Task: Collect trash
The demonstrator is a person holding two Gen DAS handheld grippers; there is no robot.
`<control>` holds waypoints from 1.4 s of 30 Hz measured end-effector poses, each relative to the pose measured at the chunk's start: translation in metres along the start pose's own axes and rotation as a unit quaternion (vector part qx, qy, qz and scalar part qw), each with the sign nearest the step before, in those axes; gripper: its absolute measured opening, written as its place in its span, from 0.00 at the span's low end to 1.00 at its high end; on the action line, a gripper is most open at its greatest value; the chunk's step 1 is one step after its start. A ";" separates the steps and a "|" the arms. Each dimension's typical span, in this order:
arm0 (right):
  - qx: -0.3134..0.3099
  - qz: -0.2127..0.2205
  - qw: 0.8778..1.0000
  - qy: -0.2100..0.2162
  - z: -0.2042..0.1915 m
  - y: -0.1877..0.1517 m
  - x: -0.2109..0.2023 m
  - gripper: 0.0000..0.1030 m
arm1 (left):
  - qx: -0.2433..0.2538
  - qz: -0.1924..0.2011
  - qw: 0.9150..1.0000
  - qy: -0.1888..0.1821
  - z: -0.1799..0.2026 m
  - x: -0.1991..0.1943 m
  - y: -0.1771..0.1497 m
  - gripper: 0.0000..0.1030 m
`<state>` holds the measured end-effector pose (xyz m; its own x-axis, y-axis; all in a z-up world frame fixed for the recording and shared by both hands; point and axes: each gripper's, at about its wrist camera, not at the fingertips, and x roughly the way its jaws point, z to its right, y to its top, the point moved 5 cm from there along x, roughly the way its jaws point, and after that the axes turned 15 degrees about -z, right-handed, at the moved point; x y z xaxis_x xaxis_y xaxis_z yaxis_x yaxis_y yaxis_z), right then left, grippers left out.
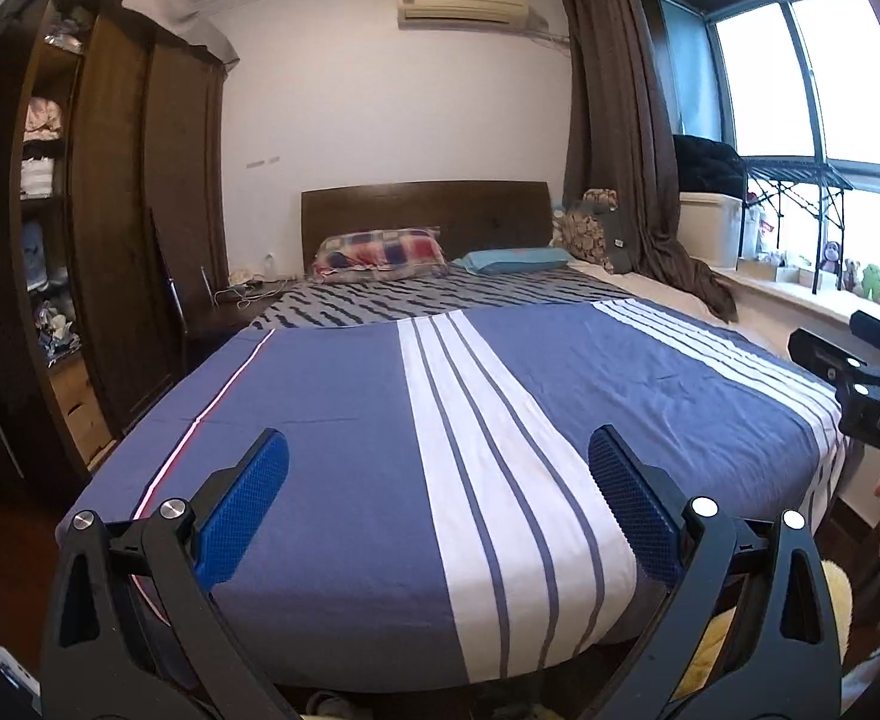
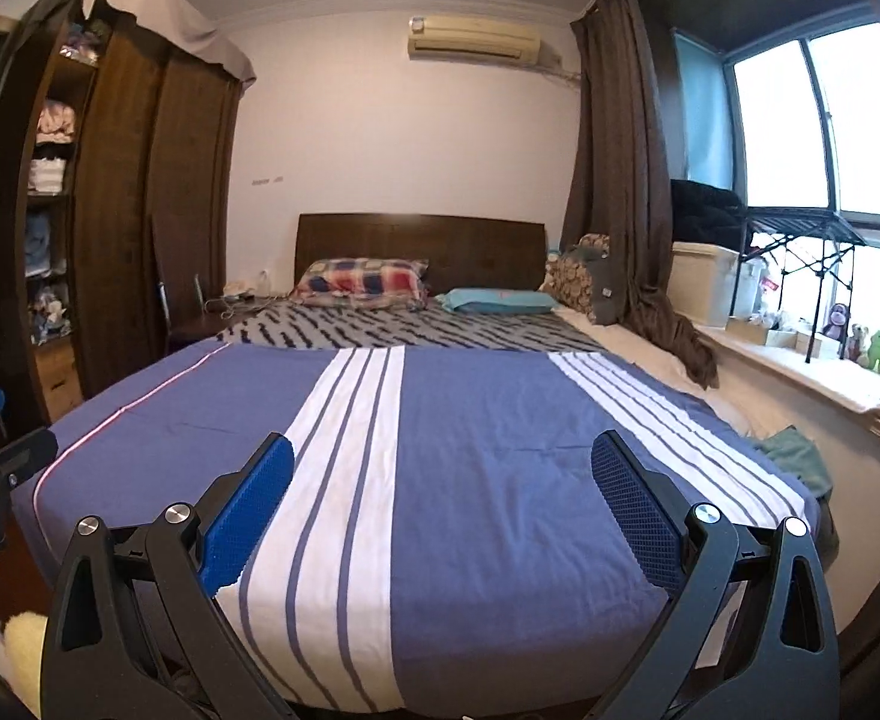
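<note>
From the left wrist, the left gripper (image 1: 438, 495) with blue pads is wide open and holds nothing, above the blue quilt with white stripes (image 1: 332, 420). No trash shows.

From the right wrist, the right gripper (image 2: 442, 501) is wide open and holds nothing too, over that quilt.

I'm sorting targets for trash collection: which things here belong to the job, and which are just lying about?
Job:
- left tongs, open, empty
- right tongs, open, empty
- no trash visible on the bed

Lying about:
- striped blue quilt
- plaid pillow
- teal pillow
- green cloth
- toy figures
</note>
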<state>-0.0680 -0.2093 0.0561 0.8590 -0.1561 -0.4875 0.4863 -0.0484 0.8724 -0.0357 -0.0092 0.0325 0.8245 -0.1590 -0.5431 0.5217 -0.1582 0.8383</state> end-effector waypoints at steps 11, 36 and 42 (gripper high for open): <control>-0.013 -0.005 1.000 -0.017 -0.015 -0.007 0.002 0.97 | -0.011 -0.014 1.000 0.000 -0.006 0.009 -0.011 0.92; 0.009 -0.002 1.000 -0.006 -0.006 -0.009 0.004 0.97 | -0.011 -0.013 1.000 0.001 -0.003 0.010 -0.013 0.92; 0.010 -0.003 1.000 -0.005 -0.006 -0.009 0.004 0.97 | -0.011 -0.013 1.000 0.001 -0.002 0.009 -0.013 0.92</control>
<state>-0.0679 -0.2036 0.0457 0.8542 -0.1664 -0.4927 0.4884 -0.0686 0.8699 -0.0340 -0.0069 0.0169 0.8110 -0.1522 -0.5648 0.5479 -0.1406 0.8246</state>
